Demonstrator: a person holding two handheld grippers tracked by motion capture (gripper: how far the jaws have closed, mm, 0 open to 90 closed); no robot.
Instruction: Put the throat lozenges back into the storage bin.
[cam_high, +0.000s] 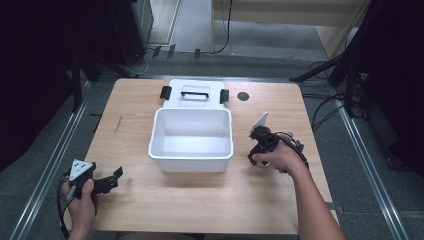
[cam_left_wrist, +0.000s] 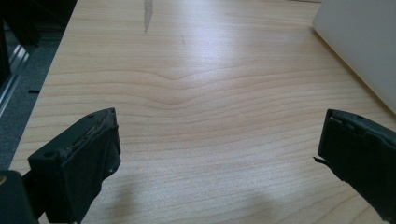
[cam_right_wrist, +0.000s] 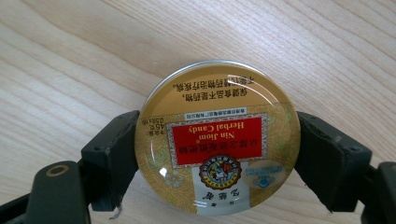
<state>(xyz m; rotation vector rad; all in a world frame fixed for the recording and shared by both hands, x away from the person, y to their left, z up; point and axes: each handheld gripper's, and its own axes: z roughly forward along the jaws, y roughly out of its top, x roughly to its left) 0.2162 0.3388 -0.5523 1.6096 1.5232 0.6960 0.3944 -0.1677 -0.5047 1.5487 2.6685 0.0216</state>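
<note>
1. The right gripper (cam_right_wrist: 217, 154) has its two jaws pressed against opposite sides of a round gold candy tin (cam_right_wrist: 217, 140), taking it across its widest part. That looks like the sensible hold for a flat, smooth disc: squeezed at the rim, it cannot easily slide out.
2. The tin sits flat on the wooden table (cam_high: 200, 195), label up, to the right of the white bin (cam_high: 191, 139) and apart from it. In the high view the tin is tucked under the right hand (cam_high: 277, 157), which tips the gripper steeply down onto it.
3. The bin stands open in the middle of the table with nothing showing inside it. Its lid (cam_high: 194, 93) lies flat just behind it, touching or nearly so, which leaves the mouth free; my guess is the tin is meant to go in there.
4. The left gripper (cam_left_wrist: 219, 154) rests low near the front left corner, jaws spread wide with only bare wood between them. It seems parked out of the way, pointed toward the bin's left wall (cam_left_wrist: 364, 42).
</note>
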